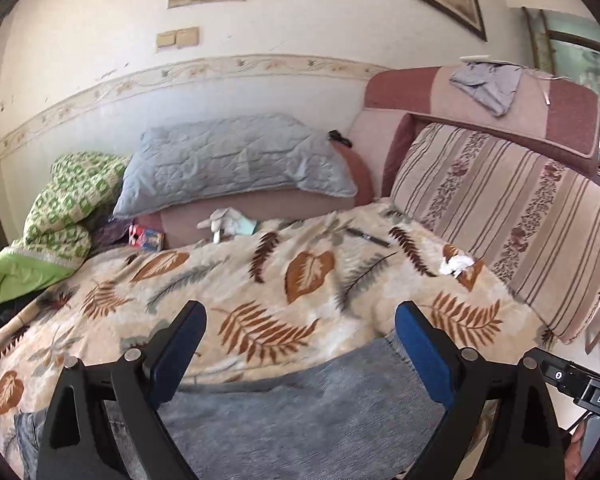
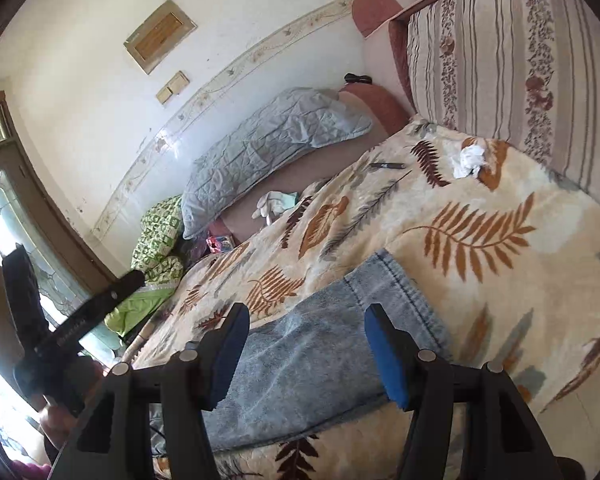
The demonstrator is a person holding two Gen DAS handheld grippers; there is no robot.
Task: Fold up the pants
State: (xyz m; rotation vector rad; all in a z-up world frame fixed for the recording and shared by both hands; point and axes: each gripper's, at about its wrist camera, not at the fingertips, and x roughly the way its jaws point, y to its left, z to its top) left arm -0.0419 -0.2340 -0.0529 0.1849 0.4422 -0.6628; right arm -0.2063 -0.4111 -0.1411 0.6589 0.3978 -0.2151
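The faded light-blue denim pants [image 2: 324,356] lie flat on the cream fleece blanket with brown leaf and fern print [image 2: 480,264] that covers the bed, at its near edge. The cloth shows pale washed patches and a stitched hem [image 2: 400,280] across the far end. My left gripper [image 1: 300,344] hangs above the denim [image 1: 300,412] with its blue-padded fingers spread wide, holding nothing. My right gripper [image 2: 306,350] is likewise spread and empty, with the pants between its fingers [image 2: 388,356] in its own view. The pants' near end is cut off by the frame and hidden behind both gripper bodies, so I cannot tell whether they are already folded. A crumpled white tissue [image 2: 470,160] lies well apart on the blanket.
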